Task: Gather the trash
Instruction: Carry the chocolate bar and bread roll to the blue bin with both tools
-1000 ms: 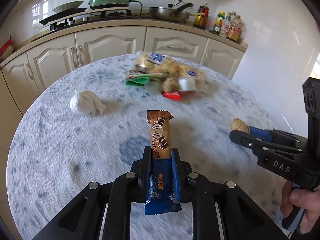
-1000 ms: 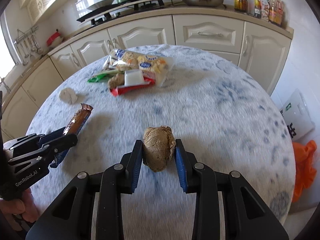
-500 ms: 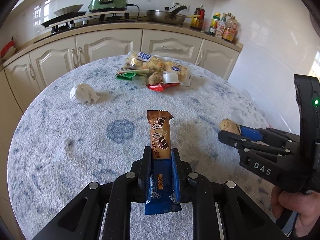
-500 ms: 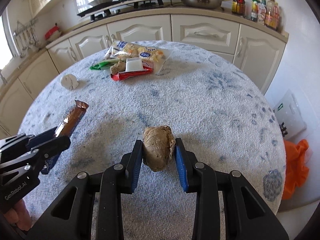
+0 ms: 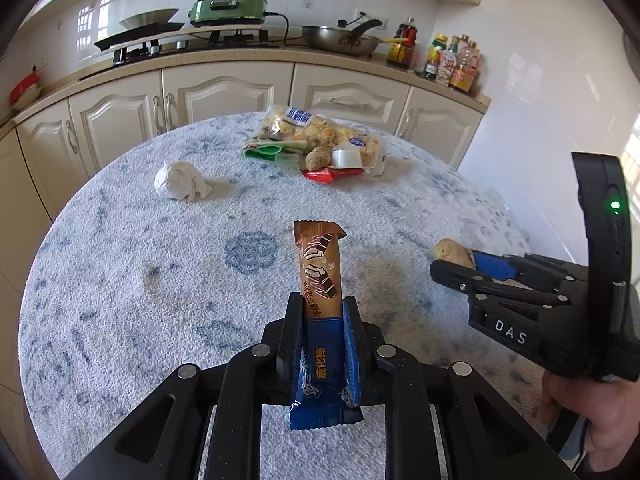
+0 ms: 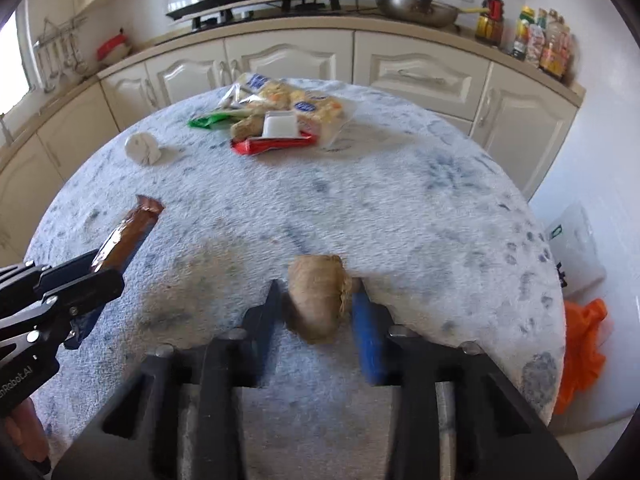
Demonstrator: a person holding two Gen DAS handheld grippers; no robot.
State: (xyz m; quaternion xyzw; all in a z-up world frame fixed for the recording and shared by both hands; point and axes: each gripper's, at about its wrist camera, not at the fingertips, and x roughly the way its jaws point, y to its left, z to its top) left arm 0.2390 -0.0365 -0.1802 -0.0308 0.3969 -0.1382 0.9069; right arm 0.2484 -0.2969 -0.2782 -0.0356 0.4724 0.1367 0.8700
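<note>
Reading "DAS" on right gripper (image 5: pixel 460 264), "GenRobot.AI" on left gripper (image 6: pixel 96 276)

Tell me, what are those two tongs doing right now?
Left tongs shut on snack bar wrapper. Right tongs hold brown lump, right pad looks slightly off it. Crumpled tissue, wrapper pile wait on table. Nothing in the way.
</note>
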